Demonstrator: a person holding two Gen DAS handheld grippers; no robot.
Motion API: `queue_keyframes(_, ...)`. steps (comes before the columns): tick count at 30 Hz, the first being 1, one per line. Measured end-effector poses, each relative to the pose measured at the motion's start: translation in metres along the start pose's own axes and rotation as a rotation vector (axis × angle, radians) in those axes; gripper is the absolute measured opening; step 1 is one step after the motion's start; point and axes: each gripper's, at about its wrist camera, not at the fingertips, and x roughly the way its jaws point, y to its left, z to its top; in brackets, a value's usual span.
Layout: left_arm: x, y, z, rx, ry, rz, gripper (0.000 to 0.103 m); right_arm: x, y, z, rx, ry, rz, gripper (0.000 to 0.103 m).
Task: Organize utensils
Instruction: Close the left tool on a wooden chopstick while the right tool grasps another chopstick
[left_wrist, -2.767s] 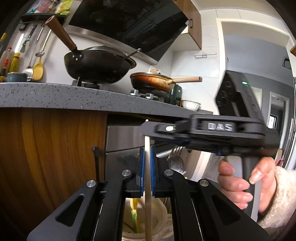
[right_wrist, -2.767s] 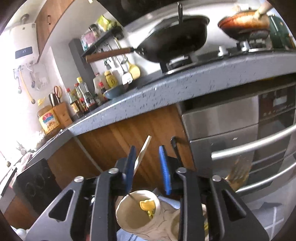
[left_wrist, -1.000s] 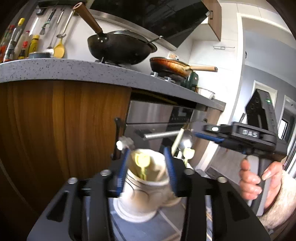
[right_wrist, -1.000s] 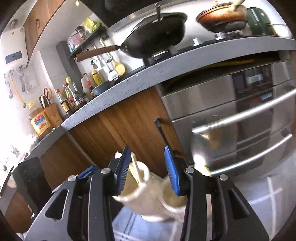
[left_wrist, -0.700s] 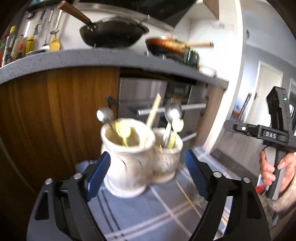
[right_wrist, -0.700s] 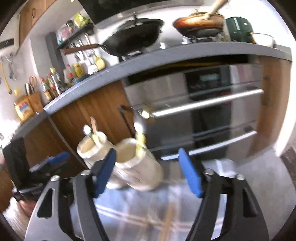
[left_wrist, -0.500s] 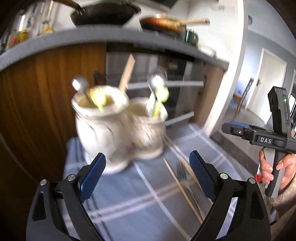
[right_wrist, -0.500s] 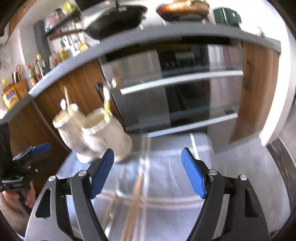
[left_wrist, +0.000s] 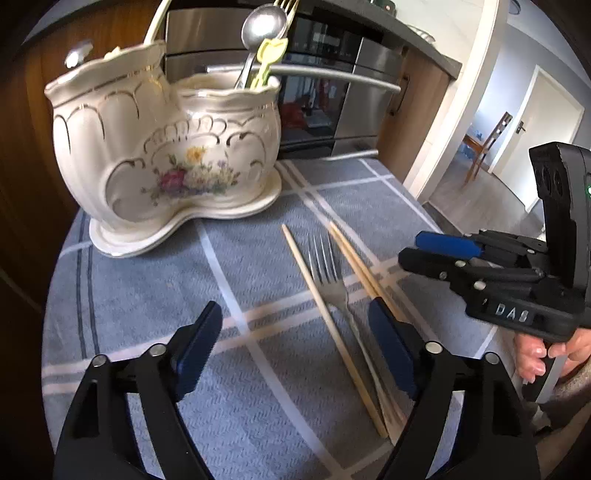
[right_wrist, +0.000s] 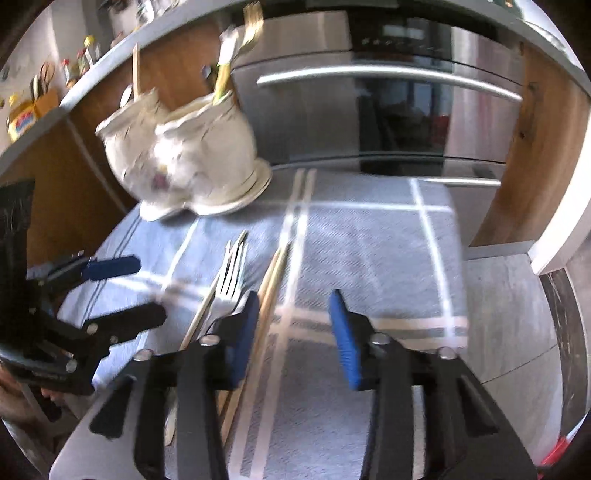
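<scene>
A cream ceramic two-pot holder (left_wrist: 166, 147) stands at the back left of the blue checked cloth (left_wrist: 155, 295). It holds a spoon (left_wrist: 262, 26), a yellow utensil and a chopstick. On the cloth lie a fork (left_wrist: 328, 273), a single chopstick (left_wrist: 325, 314) and a chopstick pair (left_wrist: 358, 266). My left gripper (left_wrist: 295, 325) hovers over the fork and single chopstick, jaws wide and closing, gripping nothing. My right gripper (right_wrist: 293, 310) is closing over bare cloth. The chopstick pair (right_wrist: 273, 273) and fork (right_wrist: 229, 284) sit just left of it.
A steel oven (right_wrist: 388, 110) with bar handles and wooden cabinet fronts (left_wrist: 29, 147) rise right behind the cloth. A hand (left_wrist: 535, 358) holds the right gripper (left_wrist: 413, 249) at the cloth's right edge. A doorway with a chair (left_wrist: 487, 144) lies beyond.
Both grippers left the holder, opened wide and swung down over the cloth. The right jaws are narrower than half a second ago. The fork and loose chopsticks came into view.
</scene>
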Motion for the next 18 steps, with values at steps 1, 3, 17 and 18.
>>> queue_keyframes(1,0.002,-0.003,0.001,-0.001,0.005,-0.006,0.074,0.003,0.004,0.000,-0.010,0.009,0.002,0.026)
queue_keyframes(3,0.005,-0.006,0.002,0.008,0.031,-0.016,0.058,0.008,0.012,0.001,-0.037,0.033,-0.005,0.022)
queue_keyframes(17,0.028,-0.022,0.001,0.063,0.143,0.040,0.027,0.021,0.022,-0.006,-0.099,0.121,-0.029,0.015)
queue_keyframes(18,0.030,-0.021,0.003,0.060,0.144,0.041,0.026,0.021,0.020,-0.005,-0.091,0.124,-0.029,0.015)
